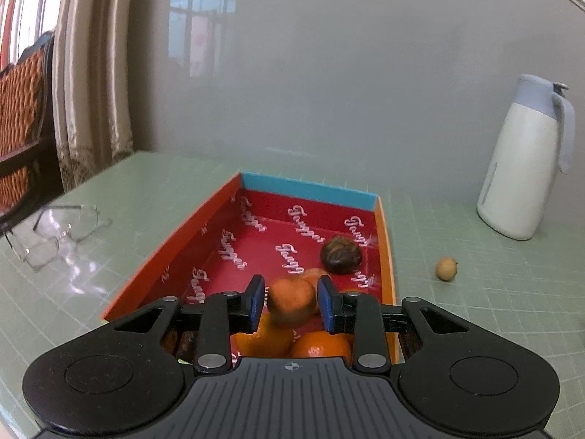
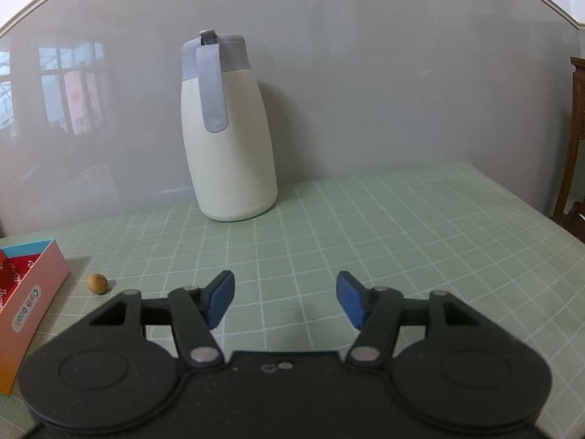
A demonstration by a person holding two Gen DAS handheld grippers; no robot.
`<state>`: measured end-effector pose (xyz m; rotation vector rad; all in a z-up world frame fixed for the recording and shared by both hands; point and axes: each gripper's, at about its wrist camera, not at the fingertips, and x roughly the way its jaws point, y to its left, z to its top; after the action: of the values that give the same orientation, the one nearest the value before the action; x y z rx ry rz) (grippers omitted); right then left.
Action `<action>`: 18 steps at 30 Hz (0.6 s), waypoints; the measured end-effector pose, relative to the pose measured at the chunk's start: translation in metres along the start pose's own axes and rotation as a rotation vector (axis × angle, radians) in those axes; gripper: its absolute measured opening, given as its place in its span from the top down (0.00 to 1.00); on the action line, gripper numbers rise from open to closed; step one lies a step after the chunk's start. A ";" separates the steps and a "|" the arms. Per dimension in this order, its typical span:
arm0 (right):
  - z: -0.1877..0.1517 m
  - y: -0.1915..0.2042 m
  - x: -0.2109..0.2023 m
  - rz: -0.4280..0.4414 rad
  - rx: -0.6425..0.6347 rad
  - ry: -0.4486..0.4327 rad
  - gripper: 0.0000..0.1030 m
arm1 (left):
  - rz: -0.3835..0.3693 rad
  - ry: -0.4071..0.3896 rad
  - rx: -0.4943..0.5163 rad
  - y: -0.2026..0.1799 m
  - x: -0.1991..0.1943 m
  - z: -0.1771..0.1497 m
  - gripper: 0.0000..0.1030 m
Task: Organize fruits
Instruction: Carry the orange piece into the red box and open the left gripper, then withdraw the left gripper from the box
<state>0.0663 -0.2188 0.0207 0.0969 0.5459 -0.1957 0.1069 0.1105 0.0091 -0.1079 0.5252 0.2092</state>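
Observation:
My left gripper [image 1: 290, 285] hangs over the near end of a red-lined box [image 1: 175, 252] with orange walls. A blurred orange [image 1: 292, 301] sits between its blue pads, with a thin gap on each side, so the jaws stand open. Under it lie more oranges [image 1: 321, 344], and a dark brown round fruit [image 1: 342, 255] rests by the box's right wall. A small tan fruit [image 1: 446, 269] lies on the green mat right of the box. In the right wrist view that tan fruit [image 2: 97, 283] sits left of my right gripper [image 2: 285, 285], which is open and empty above the mat, beside the box [image 2: 33, 292].
A white jug with a grey-blue lid [image 1: 523, 161] [image 2: 228, 135] stands against the grey wall at the back. Clear glasses [image 1: 55, 234] lie on the mat left of the box. A wicker chair [image 1: 22, 109] and curtains are beyond the table's left edge.

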 end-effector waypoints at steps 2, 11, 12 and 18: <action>0.001 0.001 0.002 0.002 0.000 0.001 0.40 | 0.009 -0.018 -0.007 -0.001 -0.002 -0.001 0.25; 0.000 0.002 0.003 0.001 -0.008 -0.001 0.39 | 0.013 -0.053 0.021 -0.008 -0.008 -0.002 0.16; 0.000 0.003 0.003 0.000 -0.009 0.000 0.39 | 0.012 -0.053 0.021 -0.008 -0.008 -0.001 0.15; -0.001 0.013 0.007 0.013 -0.030 0.001 0.39 | 0.007 -0.061 0.019 -0.005 -0.011 -0.001 0.14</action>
<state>0.0741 -0.2065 0.0164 0.0710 0.5488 -0.1748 0.0983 0.1037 0.0138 -0.0810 0.4664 0.2142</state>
